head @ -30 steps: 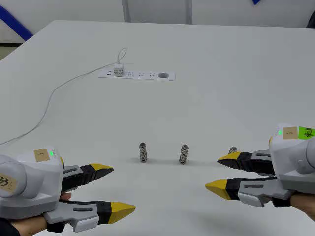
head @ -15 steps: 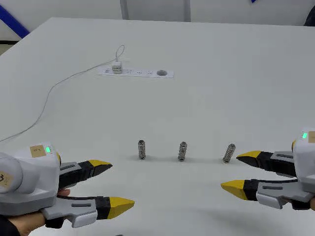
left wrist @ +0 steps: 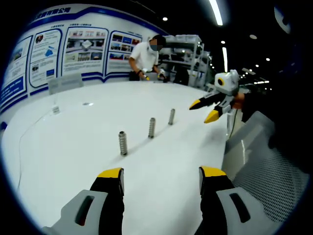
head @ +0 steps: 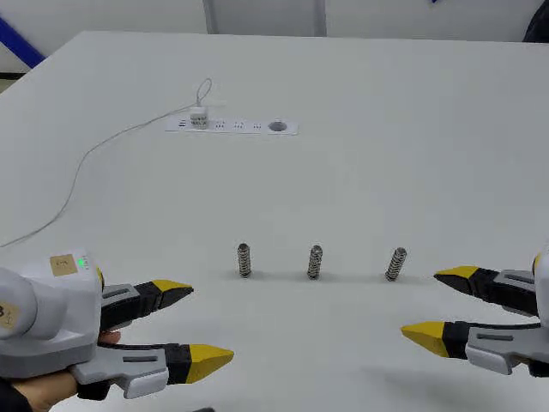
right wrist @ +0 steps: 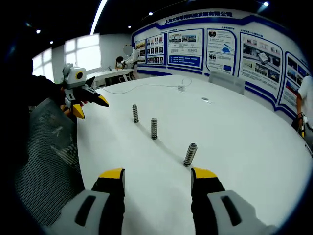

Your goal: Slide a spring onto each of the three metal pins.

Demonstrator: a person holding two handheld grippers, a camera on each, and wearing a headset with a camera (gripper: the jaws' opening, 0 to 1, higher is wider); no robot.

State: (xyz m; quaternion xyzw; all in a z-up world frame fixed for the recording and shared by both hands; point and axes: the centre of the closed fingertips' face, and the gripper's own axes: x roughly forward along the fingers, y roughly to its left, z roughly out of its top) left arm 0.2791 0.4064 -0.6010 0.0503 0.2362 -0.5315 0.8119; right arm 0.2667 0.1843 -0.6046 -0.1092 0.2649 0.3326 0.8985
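Head view is showing the left gripper at seven o'clock, its two jaws spreading well apart with nothing between them, tips pointing toward three o'clock. The right gripper at four o'clock is facing it, jaws likewise parted and empty, tips aiming toward nine o'clock. Each jaw is tapering from black plastic to a pointed yellow tip, and each is sitting on a rounded grey-white housing. A hand is curling under the left housing.

Between the two grippers, and apart from both, three coiled metal springs are standing in a row on the smooth white table. The left spring and middle spring are standing upright, while the right spring is leaning slightly toward one o'clock. What each coil is standing on is too small to make out.

At eleven o'clock a flat white power strip is lying, its thin cable curving away toward eight o'clock.
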